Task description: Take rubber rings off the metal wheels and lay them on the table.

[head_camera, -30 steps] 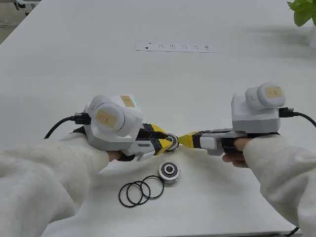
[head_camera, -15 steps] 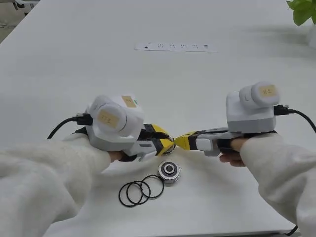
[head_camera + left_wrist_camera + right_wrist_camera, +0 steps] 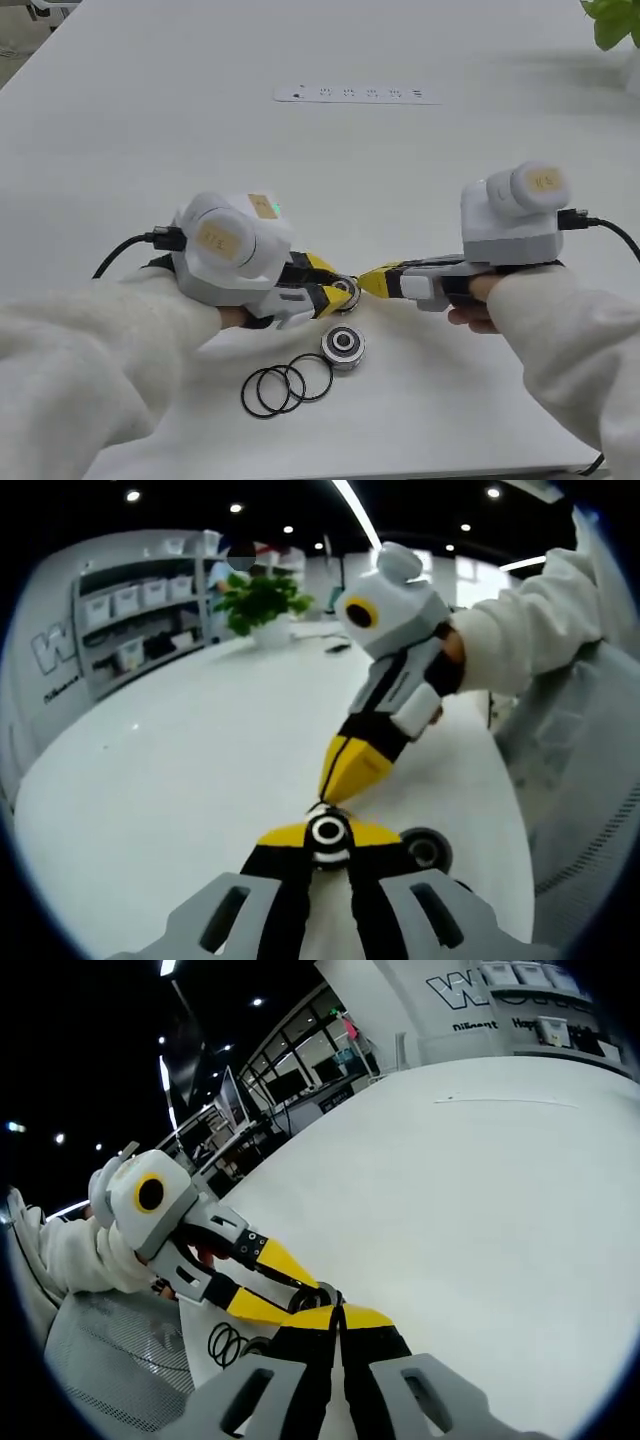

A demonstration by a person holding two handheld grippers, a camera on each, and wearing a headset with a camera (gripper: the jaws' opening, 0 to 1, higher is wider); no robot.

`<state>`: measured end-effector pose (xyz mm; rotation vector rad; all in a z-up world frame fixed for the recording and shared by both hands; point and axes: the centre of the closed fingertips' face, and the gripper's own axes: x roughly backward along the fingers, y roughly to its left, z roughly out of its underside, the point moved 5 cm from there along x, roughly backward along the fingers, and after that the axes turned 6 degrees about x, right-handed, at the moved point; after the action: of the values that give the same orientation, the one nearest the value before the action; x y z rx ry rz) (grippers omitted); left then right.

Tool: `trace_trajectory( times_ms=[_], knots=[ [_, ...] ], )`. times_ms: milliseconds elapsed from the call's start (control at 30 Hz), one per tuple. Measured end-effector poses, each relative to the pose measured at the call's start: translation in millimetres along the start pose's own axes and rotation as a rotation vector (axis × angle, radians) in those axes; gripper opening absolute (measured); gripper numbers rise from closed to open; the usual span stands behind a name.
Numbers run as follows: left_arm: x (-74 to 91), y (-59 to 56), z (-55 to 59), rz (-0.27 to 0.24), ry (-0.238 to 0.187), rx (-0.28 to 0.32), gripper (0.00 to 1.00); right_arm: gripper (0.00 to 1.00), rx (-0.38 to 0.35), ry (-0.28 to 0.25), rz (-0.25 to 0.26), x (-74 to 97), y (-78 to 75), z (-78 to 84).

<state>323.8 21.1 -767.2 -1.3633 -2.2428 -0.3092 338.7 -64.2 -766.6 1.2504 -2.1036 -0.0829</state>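
The left gripper [image 3: 336, 293] clamps a metal wheel [image 3: 328, 832]. The right gripper [image 3: 367, 283], jaws pressed together at that wheel's rim, apparently pinches its rubber ring [image 3: 321, 806]. Steady the wheel and pull outward evenly. Loose rings [image 3: 285, 388] and a second wheel [image 3: 343, 346] lie near it, on the person's side.

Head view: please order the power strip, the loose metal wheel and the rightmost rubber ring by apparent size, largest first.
1. The power strip: longest by far, although it is farthest from the camera.
2. The rightmost rubber ring and the loose metal wheel: they look about equally wide and lie side by side, so I do not rank them.
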Motion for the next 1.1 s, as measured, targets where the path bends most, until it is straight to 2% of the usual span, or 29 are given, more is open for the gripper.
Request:
trace_trajectory(
  times_ms=[300, 1100],
  knots=[
    [2.9, -0.8, -0.5, 0.009, 0.029, -0.034, 0.13, 0.0, -0.014, 0.002, -0.014, -1.4, 4.7, -0.8],
    [2.6, -0.3, -0.5, 0.011, 0.026, -0.035, 0.13, 0.0, 0.001, 0.008, -0.038, -2.3, 10.9, -3.1]
  ],
)
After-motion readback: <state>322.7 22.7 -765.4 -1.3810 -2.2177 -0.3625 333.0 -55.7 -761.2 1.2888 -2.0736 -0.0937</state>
